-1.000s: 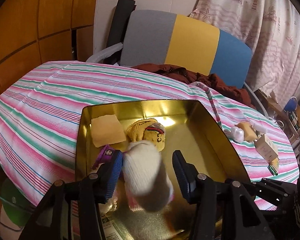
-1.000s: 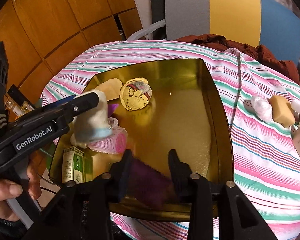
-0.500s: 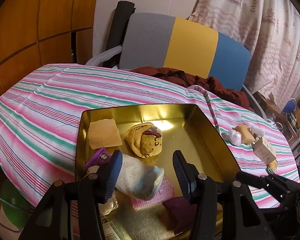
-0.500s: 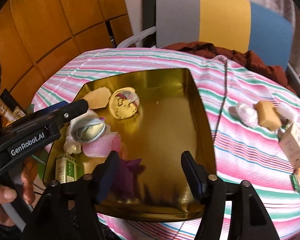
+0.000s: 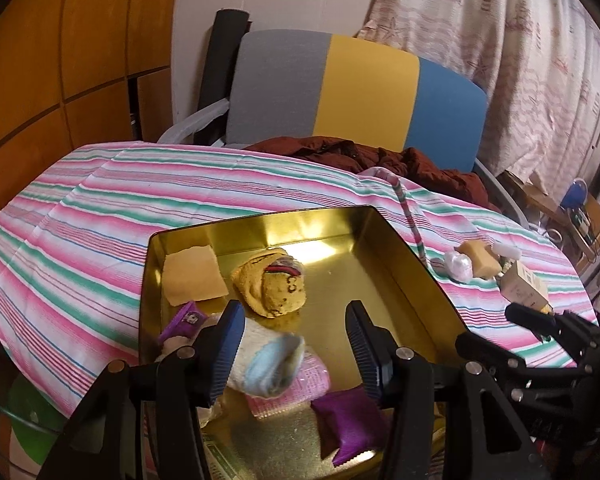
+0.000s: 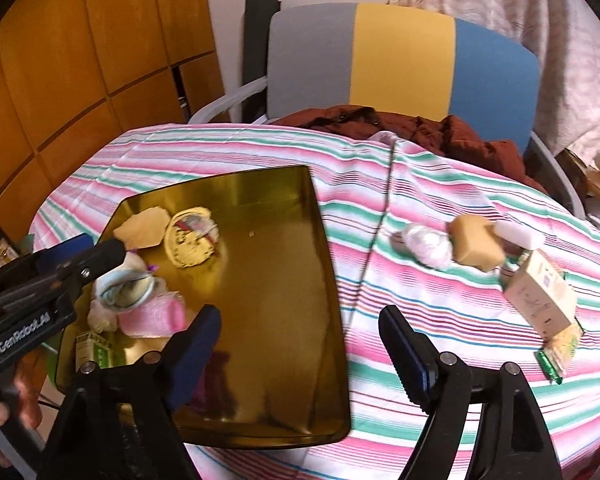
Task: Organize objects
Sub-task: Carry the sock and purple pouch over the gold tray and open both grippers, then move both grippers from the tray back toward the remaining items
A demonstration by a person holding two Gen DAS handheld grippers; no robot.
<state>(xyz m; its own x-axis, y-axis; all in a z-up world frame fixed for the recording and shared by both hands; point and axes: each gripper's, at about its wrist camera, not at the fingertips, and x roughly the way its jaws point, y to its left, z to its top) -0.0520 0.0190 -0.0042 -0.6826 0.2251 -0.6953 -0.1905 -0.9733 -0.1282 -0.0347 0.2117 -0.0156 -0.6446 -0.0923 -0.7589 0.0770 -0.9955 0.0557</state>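
Left wrist view first: your left gripper [image 5: 294,344] hangs over the near end of the gold tray [image 5: 404,248] with its jaws spread wide and nothing between them. The white sock [image 5: 268,360] lies just under it, resting against the left finger and on top of the pink roller [image 5: 300,384], so it looks like a finished drop. The purple pouch [image 5: 348,420] sits beside the roller at the near rim. Further in you've got the yellow sock ball [image 5: 272,288] and a tan square [image 5: 194,274] near the far left corner.

Right wrist view: your right gripper [image 6: 300,344] is wide open too and empty, over the tray's near right edge and the striped cloth [image 6: 380,296]. The leftovers are out on the cloth, well apart from the tray: a white wad [image 6: 426,246] touching a tan sponge [image 6: 476,242], then a small box [image 6: 540,300] with a green packet [image 6: 556,354] at its near end.

My guess is the next grab belongs to the right side. Go for the wad first, since it's the closest, and come down straight so you don't nudge the sponge. It looks soft, so close on its middle. Drop it in the bare right half of the tray, not on the pile.
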